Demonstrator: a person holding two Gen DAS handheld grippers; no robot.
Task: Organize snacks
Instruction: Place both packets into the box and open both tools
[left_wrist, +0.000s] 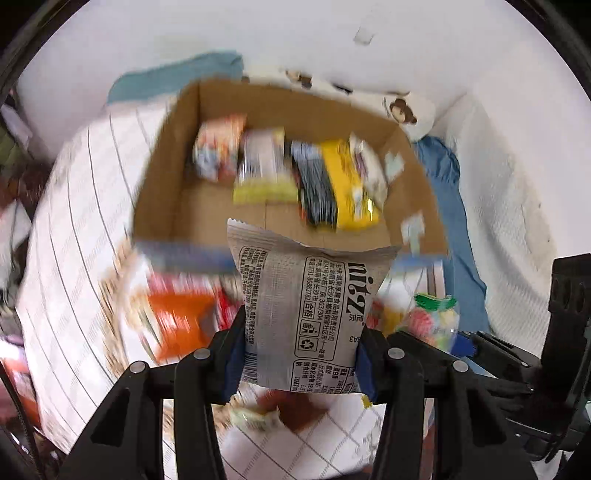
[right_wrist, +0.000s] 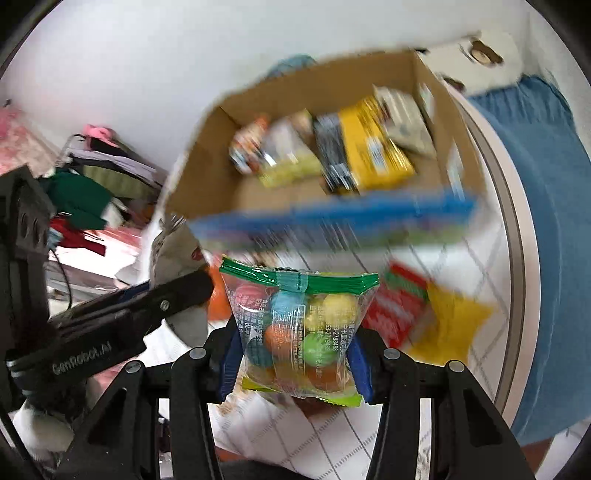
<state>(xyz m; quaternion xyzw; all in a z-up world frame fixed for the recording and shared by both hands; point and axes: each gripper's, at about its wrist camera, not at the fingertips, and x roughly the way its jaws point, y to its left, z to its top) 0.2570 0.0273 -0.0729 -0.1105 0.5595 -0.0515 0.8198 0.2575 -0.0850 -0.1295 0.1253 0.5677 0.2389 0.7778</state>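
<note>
My left gripper is shut on a grey printed snack packet, held upright just before the near wall of an open cardboard box. My right gripper is shut on a clear bag of coloured candy balls with a green top seal, also held near the box. The box holds several snack packets lying in a row, among them a yellow one that also shows in the right wrist view. The candy bag also shows in the left wrist view.
The box stands on a white gridded cloth. Loose snacks lie on the cloth before the box: an orange packet, a red packet and a yellow one. A blue cloth lies to the right. Clutter sits far left.
</note>
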